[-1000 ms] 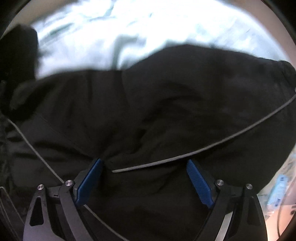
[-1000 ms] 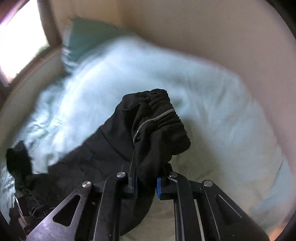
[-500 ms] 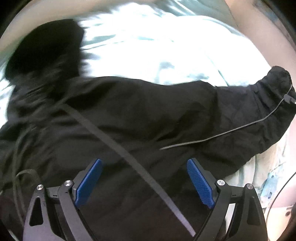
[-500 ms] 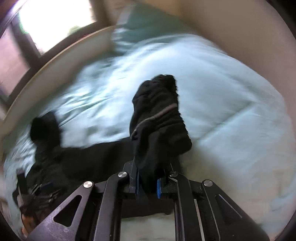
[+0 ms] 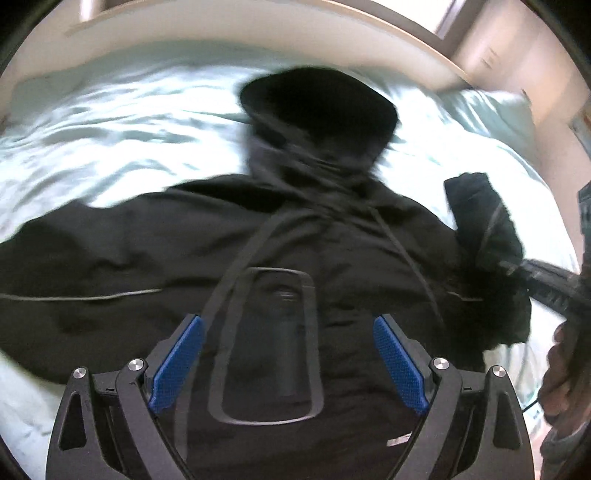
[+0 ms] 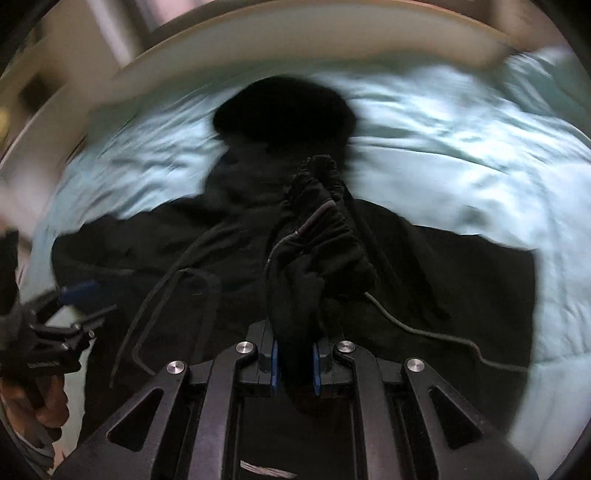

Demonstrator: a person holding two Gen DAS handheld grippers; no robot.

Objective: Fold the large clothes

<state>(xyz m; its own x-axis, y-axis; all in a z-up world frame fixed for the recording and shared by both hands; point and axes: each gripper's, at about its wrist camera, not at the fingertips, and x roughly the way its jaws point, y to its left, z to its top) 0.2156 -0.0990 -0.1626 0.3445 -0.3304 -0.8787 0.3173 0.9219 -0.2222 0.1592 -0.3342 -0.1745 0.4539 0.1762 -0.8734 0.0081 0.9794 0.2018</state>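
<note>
A large black hooded jacket (image 5: 155,251) lies spread on a pale blue bed, hood (image 5: 317,99) at the far side, chest pocket outline (image 5: 266,347) near me. My left gripper (image 5: 288,362) is open and empty, hovering just above the chest. My right gripper (image 6: 293,363) is shut on the jacket's sleeve cuff (image 6: 321,236), which stands bunched above the jaws over the jacket's body. In the left wrist view the held sleeve (image 5: 484,221) and right gripper (image 5: 517,266) show at the right. The left gripper (image 6: 79,295) shows at the left of the right wrist view.
The pale blue sheet (image 5: 110,122) covers the bed around the jacket. A beige headboard or wall edge (image 5: 258,33) runs along the far side. A pillow (image 5: 491,114) lies at the far right corner.
My right gripper has carried the sleeve cuff inward over the jacket's body. My left gripper has swung to face the hood and chest; it stays open.
</note>
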